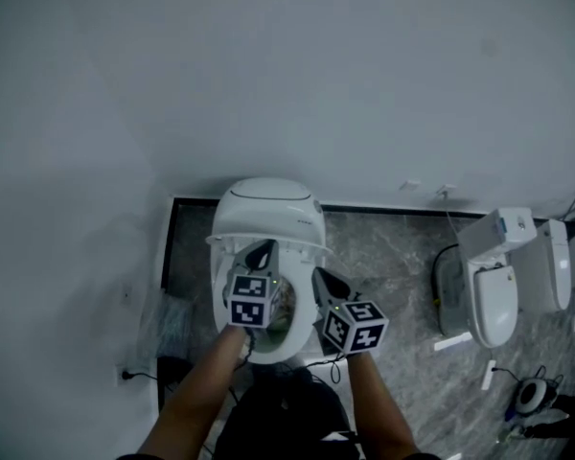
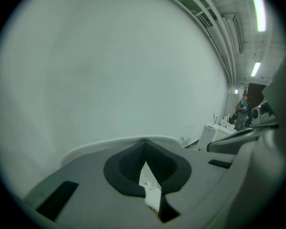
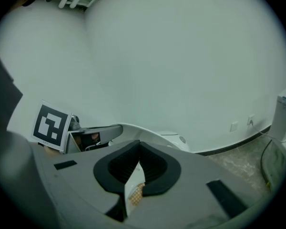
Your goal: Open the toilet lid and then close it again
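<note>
Sitting at the front rim of the toilet lid [image 1: 297,244], left gripper [image 1: 262,254] and right gripper [image 1: 323,278] are both closed, empty.

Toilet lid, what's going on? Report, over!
Left gripper and right gripper jaws shut, tips at lid rim. Lid part-way up, bowl showing. Nothing seen blocking it.

Lighting: cool, even, moderately bright. Source: ceiling strip lights [image 2: 260,6], upper right of the left gripper view, slightly flared. Shadows: soft grey falloff on the white wall [image 1: 67,218], head view's left. Toilet [image 1: 268,209] shell brightest at centre. Gripper views: strong fisheye bend, dark rounded corners, nearest foreground soft.
</note>
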{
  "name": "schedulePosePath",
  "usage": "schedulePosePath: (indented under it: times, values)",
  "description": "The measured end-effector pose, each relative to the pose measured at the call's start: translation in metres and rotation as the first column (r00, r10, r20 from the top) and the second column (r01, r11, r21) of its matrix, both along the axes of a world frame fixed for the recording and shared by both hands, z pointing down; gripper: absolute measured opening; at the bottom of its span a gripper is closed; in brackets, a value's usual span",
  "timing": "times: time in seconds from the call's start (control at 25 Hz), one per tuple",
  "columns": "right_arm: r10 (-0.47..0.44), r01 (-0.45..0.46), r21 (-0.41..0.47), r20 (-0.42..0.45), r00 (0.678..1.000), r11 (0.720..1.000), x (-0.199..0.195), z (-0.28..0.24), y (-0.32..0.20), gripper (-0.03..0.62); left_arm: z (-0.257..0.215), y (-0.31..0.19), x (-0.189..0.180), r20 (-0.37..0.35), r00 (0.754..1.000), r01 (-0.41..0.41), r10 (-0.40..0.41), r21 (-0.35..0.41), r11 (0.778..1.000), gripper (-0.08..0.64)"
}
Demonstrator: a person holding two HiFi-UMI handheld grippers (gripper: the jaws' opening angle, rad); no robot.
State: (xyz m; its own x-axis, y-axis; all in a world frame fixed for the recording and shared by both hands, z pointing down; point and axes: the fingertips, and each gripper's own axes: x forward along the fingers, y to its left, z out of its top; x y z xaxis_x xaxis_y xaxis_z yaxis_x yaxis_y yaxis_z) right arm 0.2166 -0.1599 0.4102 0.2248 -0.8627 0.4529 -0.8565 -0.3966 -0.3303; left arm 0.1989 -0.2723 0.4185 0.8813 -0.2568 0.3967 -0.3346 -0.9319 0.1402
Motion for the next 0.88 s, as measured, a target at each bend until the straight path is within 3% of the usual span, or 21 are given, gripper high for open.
schedulePosePath:
  times: [0.28,0.88]
  values:
    - [-0.015,0.014,-0.028,-0.043,0.999,1.0,0.023,-0.004,-0.014,0.011,-0.005,-0.02,0.026,0.016,1.0,0.014,-0.014,0.013,1.0,0.009]
    - [-0.127,0.126,-0.032,-0.016,0.992,0.992,0.091,0.005,-0.056,0.011,0.005,-0.071,0.072,0.098,0.985,0.135,-0.139,0.044,0.99,0.009]
